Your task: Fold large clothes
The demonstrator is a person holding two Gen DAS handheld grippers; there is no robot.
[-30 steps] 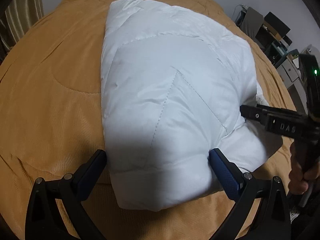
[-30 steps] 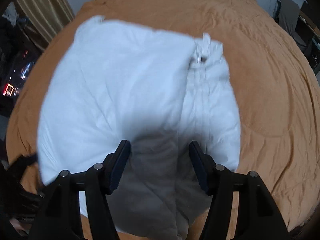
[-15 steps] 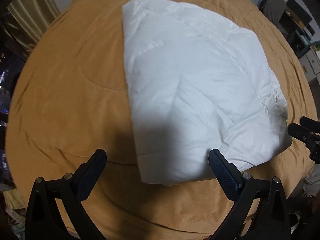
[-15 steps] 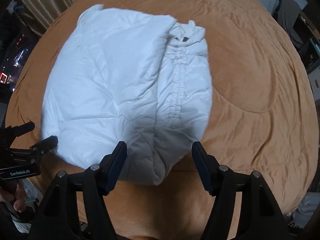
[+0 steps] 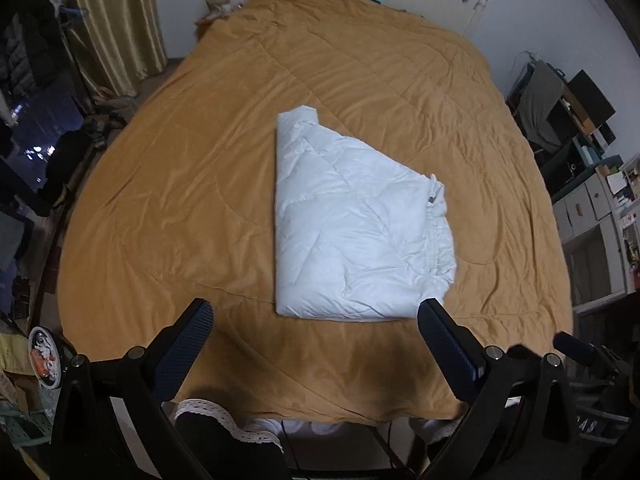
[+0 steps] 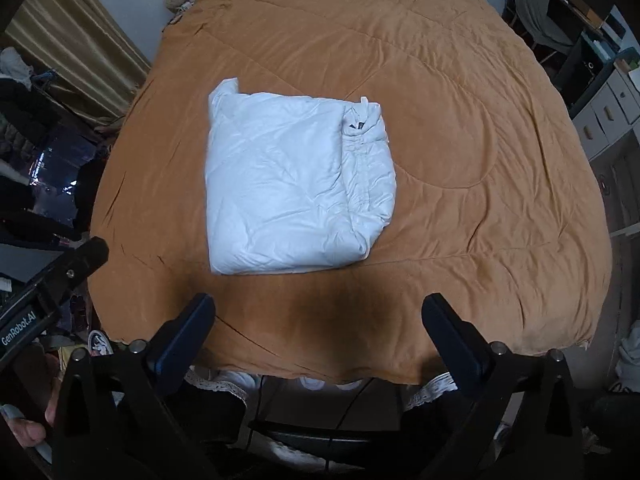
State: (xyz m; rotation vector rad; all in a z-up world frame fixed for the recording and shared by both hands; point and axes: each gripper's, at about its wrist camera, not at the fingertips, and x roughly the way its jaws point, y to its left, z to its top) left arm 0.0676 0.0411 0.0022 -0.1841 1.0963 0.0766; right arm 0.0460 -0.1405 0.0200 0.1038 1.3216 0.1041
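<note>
Left gripper jaws spread wide and empty, right gripper jaws just opened to full width with nothing between them, both above the near bed edge, folded white padded jacket lying mid-bed on orange quilt, clear of both grippers.

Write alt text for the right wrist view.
A white puffer jacket, folded into a compact rectangle, lies on an orange-brown bedspread. The open right gripper, whose jaws have just been opening, hangs above the near edge of the bed with nothing between them. The left gripper shows at the left edge.
</note>
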